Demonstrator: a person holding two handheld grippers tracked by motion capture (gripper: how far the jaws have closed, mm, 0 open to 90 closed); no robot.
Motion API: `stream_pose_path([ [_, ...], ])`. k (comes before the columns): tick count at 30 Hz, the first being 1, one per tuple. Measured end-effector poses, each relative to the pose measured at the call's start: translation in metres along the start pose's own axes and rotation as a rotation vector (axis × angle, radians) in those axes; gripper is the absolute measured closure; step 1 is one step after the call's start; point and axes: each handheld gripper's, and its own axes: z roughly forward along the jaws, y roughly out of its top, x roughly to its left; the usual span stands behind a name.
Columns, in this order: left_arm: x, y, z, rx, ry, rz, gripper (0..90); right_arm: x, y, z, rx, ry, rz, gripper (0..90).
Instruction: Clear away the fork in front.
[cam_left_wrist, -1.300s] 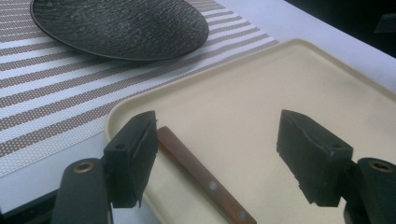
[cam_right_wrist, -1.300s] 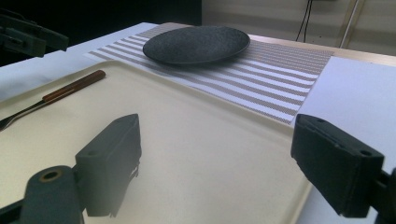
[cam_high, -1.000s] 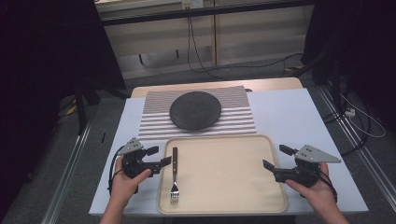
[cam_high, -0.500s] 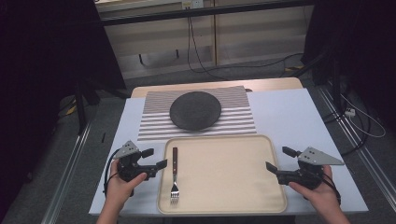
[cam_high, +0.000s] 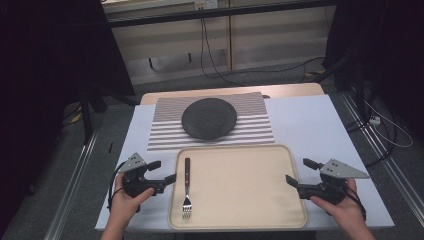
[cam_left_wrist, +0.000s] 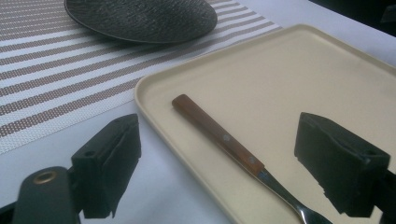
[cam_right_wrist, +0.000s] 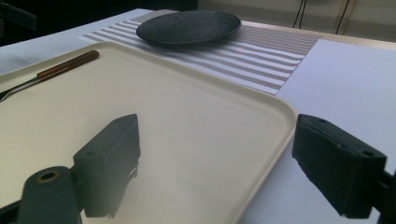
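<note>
A beige tray (cam_high: 240, 185) lies at the table's near edge. A fork (cam_high: 186, 187) with a brown wooden handle rests along its left side, tines toward the person. My left gripper (cam_high: 164, 171) sits just outside the tray's left rim and points at the handle. Its jaws have just been opening and nothing is pressed between them. In the left gripper view the fork (cam_left_wrist: 219, 135) lies ahead between the spread jaws, untouched. My right gripper (cam_high: 297, 171) is open at the tray's right rim. In the right gripper view its jaws straddle the tray's rim (cam_right_wrist: 280, 112).
A dark round plate (cam_high: 209, 118) sits on a striped placemat (cam_high: 165, 135) behind the tray. White table surface (cam_high: 310, 125) lies to the right of the mat. Dark floor, rails and cables surround the table.
The left gripper has drawn slightly back from the fork's handle toward the tray's left rim, and its jaws stand wider. The fork, tray and right gripper have stayed put.
</note>
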Motion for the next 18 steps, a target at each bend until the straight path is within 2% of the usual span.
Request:
stream_pose_path([
  [6, 0.0002, -0.0013, -0.0013, -0.002, -0.006, 0.005, 13.4, -0.0017, -0.0012, -0.0007, -0.006, -0.001, 0.01, 15.1],
  [11, 0.0045, -0.0041, -0.0062, -0.006, 0.009, -0.013, 11.9, -0.0028, -0.002, -0.0018, -0.004, -0.002, 0.009, 15.1],
  [14, 0.0052, -0.006, -0.0068, 0.006, 0.015, -0.002, 11.8, -0.004, -0.0024, -0.0032, -0.005, -0.006, 0.013, 15.1],
  [18, 0.0071, -0.0063, -0.0065, 0.001, 0.016, -0.01, 11.3, -0.0052, -0.0024, -0.0045, -0.008, -0.016, 0.014, 15.1],
])
